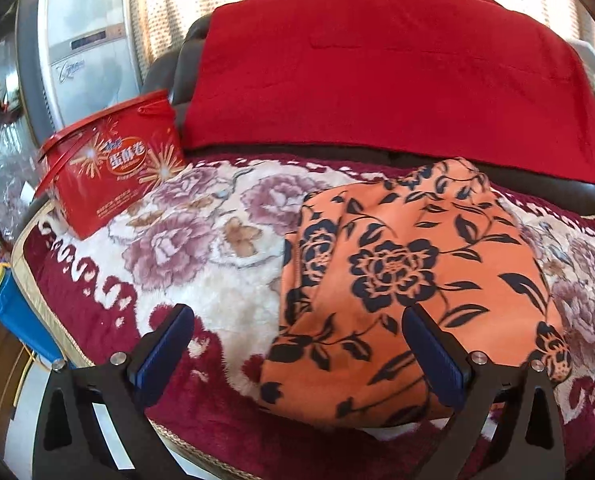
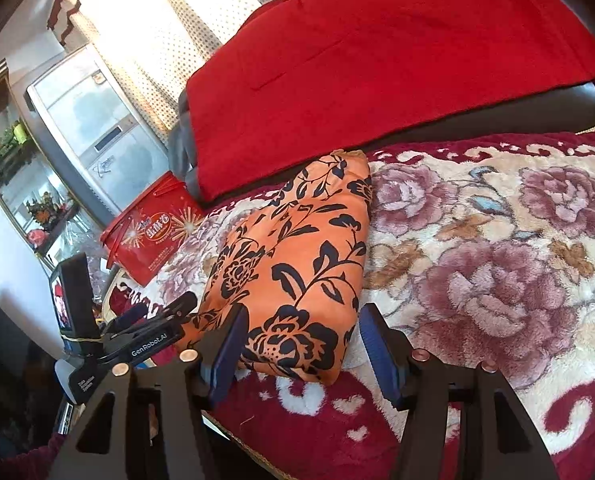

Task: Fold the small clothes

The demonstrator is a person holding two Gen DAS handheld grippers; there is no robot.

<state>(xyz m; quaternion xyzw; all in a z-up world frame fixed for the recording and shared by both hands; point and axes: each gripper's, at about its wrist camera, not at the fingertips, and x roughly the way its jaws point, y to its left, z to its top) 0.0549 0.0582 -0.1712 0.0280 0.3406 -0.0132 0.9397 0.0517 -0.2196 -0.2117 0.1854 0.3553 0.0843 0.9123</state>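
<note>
A folded orange cloth with a black flower print lies flat on the plush floral blanket. My left gripper stands open and wide above the cloth's near left edge, with its right finger over the cloth and its left finger over bare blanket. Nothing is pinched between its pads. My right gripper is open too, hovering over the near end of the cloth without pressing on it. The left gripper also shows in the right wrist view, just left of the cloth.
A red snack box with a handle stands on the blanket's far left corner. A red throw drapes the dark sofa back behind. A tall grey appliance and a blue bin stand off the left edge.
</note>
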